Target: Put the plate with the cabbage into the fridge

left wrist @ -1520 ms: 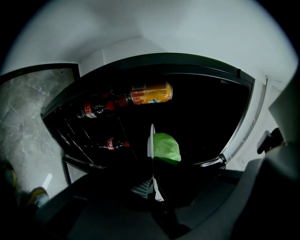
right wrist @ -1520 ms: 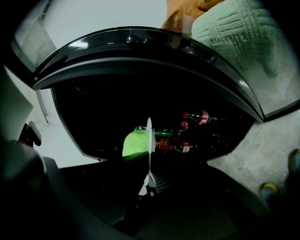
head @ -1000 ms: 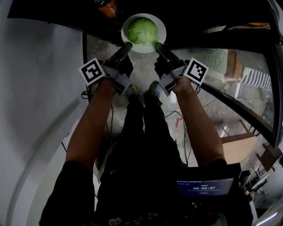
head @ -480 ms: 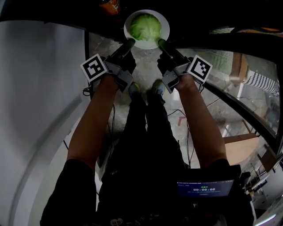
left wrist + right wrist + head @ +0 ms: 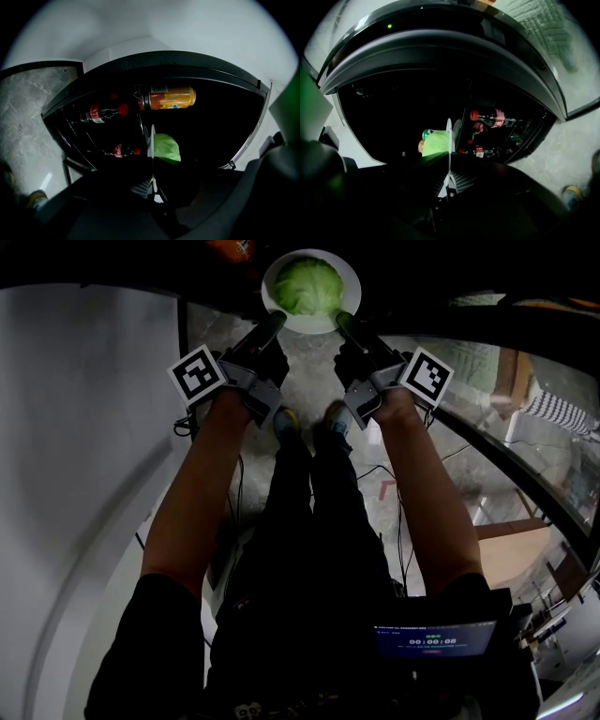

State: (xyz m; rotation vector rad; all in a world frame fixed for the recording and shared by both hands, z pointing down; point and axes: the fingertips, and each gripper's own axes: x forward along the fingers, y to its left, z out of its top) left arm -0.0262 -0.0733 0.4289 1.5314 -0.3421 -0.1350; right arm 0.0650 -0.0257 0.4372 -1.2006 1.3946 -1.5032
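A white plate (image 5: 352, 281) carries a green cabbage (image 5: 307, 285) at the top of the head view, inside the dark fridge opening. My left gripper (image 5: 269, 327) is shut on the plate's left rim and my right gripper (image 5: 343, 322) is shut on its right rim. In the left gripper view the plate (image 5: 152, 140) shows edge-on, clamped in my left gripper (image 5: 153, 180), with the cabbage (image 5: 167, 147) to its right. The right gripper view also has the plate (image 5: 449, 136) edge-on in my right gripper (image 5: 449, 174), the cabbage (image 5: 436, 143) on its left.
An orange can (image 5: 171, 97) and cola bottles (image 5: 101, 113) lie on dark fridge shelves; more bottles (image 5: 488, 116) and cans (image 5: 424, 134) show in the right gripper view. The glass fridge door (image 5: 487, 362) stands open at the right, a white wall (image 5: 84, 427) at the left. The person's legs (image 5: 309, 521) are below.
Both grippers have carried the plate with the cabbage forward, farther into the dark fridge opening. The grip on both rims is unchanged.
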